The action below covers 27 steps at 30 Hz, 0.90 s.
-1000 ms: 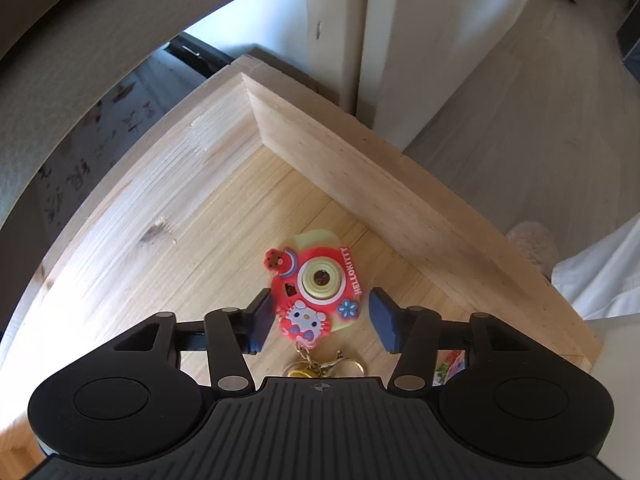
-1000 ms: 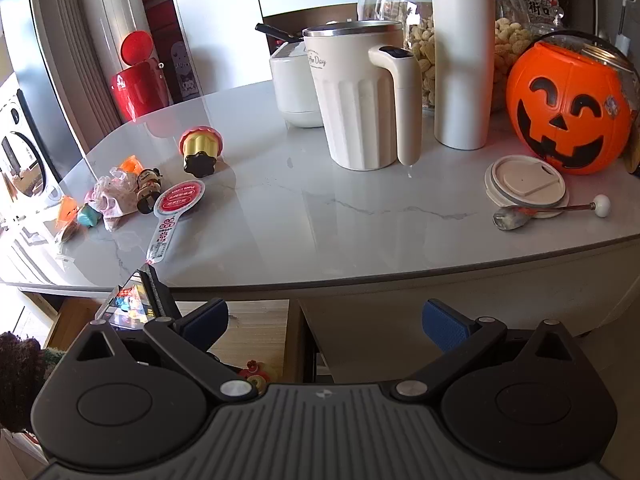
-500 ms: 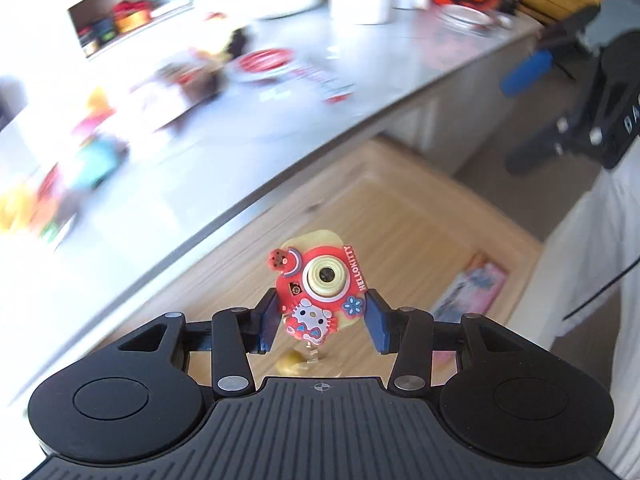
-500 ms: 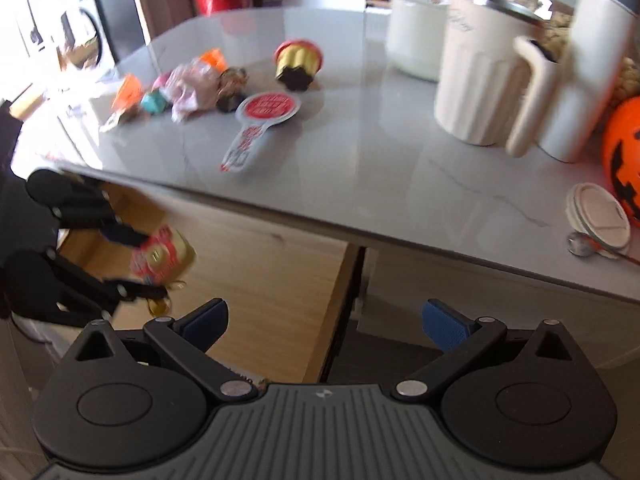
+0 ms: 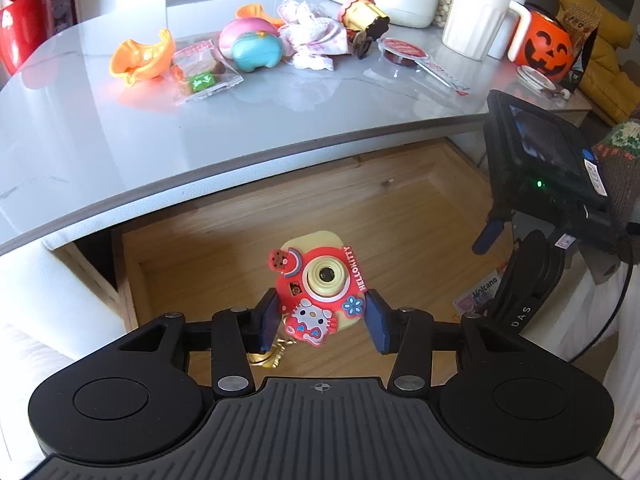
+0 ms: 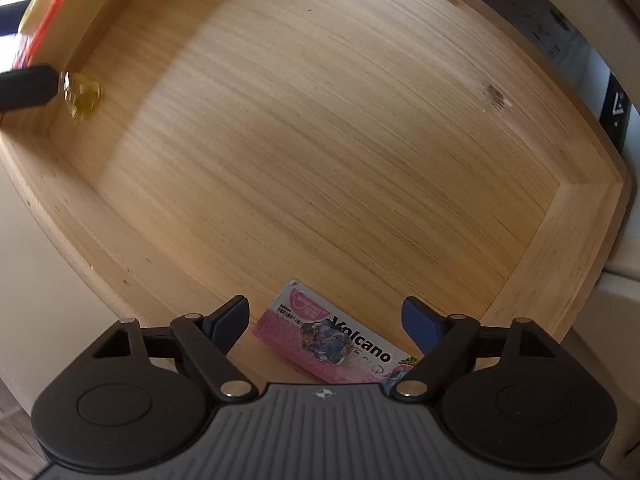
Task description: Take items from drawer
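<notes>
My left gripper [image 5: 320, 314] is shut on a red and yellow Hello Kitty toy camera [image 5: 320, 276], and a gold key chain [image 5: 268, 354] dangles below it. It hangs above the open wooden drawer [image 5: 380, 216], facing the grey counter [image 5: 200, 136]. My right gripper [image 6: 326, 314] points straight down into the drawer [image 6: 320, 140], and its jaws are closing. A pink "Volcano" packet [image 6: 320, 336] lies flat on the drawer floor between the fingers, and the pads are clear of it. The left wrist view shows the packet [image 5: 478, 298] under the right gripper's blue fingertip [image 5: 489, 232].
On the counter lie orange toys [image 5: 140, 58], a sealed snack bag [image 5: 200, 76], a pink and teal squishy [image 5: 252, 46], a frilly cloth [image 5: 312, 40], a red-lidded packet [image 5: 404, 50], a white pitcher [image 5: 476, 24] and a pumpkin bucket [image 5: 546, 48]. The drawer's walls [image 6: 560, 240] surround the packet.
The left gripper lifted the toy camera out of the drawer and turned toward the counter. The right gripper swung from facing the counter down into the drawer over the pink packet, its jaws narrowing.
</notes>
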Available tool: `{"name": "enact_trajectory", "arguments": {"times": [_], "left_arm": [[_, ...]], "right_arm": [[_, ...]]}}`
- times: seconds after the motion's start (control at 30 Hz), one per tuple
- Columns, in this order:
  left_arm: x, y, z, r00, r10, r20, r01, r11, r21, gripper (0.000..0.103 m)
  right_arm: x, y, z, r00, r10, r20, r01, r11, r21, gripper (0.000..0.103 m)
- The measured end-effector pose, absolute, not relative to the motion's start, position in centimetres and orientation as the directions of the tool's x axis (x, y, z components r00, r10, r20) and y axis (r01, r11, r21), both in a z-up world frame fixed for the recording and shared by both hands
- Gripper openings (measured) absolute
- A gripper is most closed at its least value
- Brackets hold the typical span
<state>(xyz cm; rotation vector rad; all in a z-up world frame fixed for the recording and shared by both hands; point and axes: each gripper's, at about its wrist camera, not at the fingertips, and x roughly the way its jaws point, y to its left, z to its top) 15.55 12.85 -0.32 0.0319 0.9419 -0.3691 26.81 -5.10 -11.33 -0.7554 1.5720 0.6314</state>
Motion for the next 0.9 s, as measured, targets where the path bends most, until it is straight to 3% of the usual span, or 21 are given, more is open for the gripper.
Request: {"name": "enact_trajectory", "arguments": {"times": [0.1, 0.17, 0.27, 0.33, 0.43, 0.47, 0.6, 0.73, 0.9], "left_arm": [[16.5, 12.5, -0.4, 0.543, -0.309, -0.781, 0.325, 0.935, -0.144, 0.049], [17.1, 12.1, -0.6, 0.542, -0.314, -0.779, 0.330, 0.933, -0.147, 0.049], [17.0, 12.1, -0.6, 0.534, -0.318, -0.783, 0.335, 0.930, -0.150, 0.049], [17.0, 12.1, -0.7, 0.531, -0.311, -0.788, 0.328, 0.933, -0.147, 0.049], [17.1, 12.1, -0.8, 0.531, -0.299, -0.793, 0.318, 0.938, -0.140, 0.049], [17.2, 12.1, -0.8, 0.531, -0.298, -0.793, 0.318, 0.938, -0.139, 0.049], [17.4, 11.8, -1.0, 0.522, -0.295, -0.800, 0.320, 0.937, -0.137, 0.049], [17.4, 11.6, -1.1, 0.513, -0.299, -0.805, 0.326, 0.935, -0.139, 0.049], [17.4, 11.7, -1.3, 0.503, -0.288, -0.815, 0.320, 0.938, -0.134, 0.049]], "right_arm": [[26.0, -4.9, -11.3, 0.123, -0.220, -0.968, -0.822, 0.523, -0.224, 0.077], [26.4, -5.2, -10.7, 0.177, -0.208, -0.962, -0.808, 0.527, -0.263, 0.076], [27.8, -5.7, -10.0, 0.012, -0.095, -0.995, -0.753, 0.654, -0.071, 0.076], [28.1, -5.1, -10.9, -0.110, -0.058, -0.992, -0.744, 0.666, 0.043, 0.082], [27.3, -4.2, -12.5, -0.072, -0.138, -0.988, -0.806, 0.592, -0.024, 0.085], [27.2, -4.0, -12.3, -0.022, -0.136, -0.990, -0.819, 0.571, -0.060, 0.092], [26.8, -3.4, -10.5, 0.189, -0.125, -0.974, -0.833, 0.505, -0.227, 0.086], [27.8, -4.8, -9.7, 0.067, -0.041, -0.997, -0.815, 0.574, -0.079, 0.086], [26.8, -5.0, -11.3, -0.067, -0.047, -0.997, -0.839, 0.543, 0.031, 0.086]]}}
